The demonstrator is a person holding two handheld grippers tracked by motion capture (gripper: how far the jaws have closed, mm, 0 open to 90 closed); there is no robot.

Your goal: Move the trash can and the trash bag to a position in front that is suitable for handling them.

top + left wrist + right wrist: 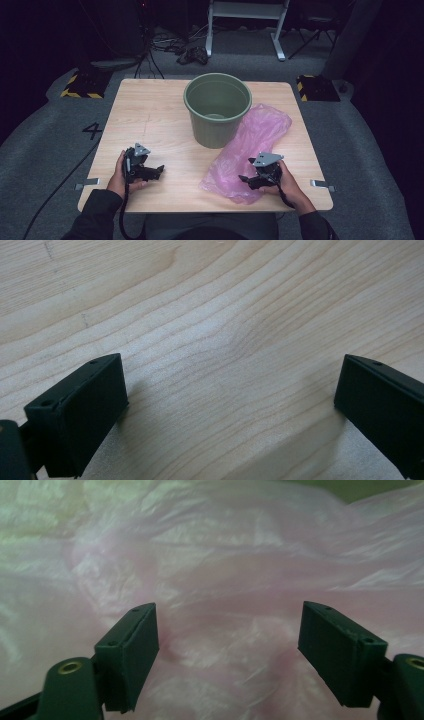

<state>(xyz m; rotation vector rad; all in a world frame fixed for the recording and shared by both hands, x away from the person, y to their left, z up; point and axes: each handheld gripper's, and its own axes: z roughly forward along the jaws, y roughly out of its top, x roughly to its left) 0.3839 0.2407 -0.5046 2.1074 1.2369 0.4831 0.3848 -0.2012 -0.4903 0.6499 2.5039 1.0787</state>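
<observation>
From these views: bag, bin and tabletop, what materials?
Pink bag: thin plastic film, translucent, glossy, crinkled. Green bin: looks like moulded plastic, smooth matte wall, rolled rim; can't rule out painted metal. Tabletop: pale wood or wood-look laminate, visible grain, satin finish.

Evenly lit from above on the bench [150, 115] — surroundings beyond nearly black. Soft, short shadows beside the green bucket [217, 110]. Mild sheen, no harsh glare, on the pink bag [225, 570]. Slightly soft throughout; jaws blurred at close range in both gripper views — wood grain sharp between.
</observation>
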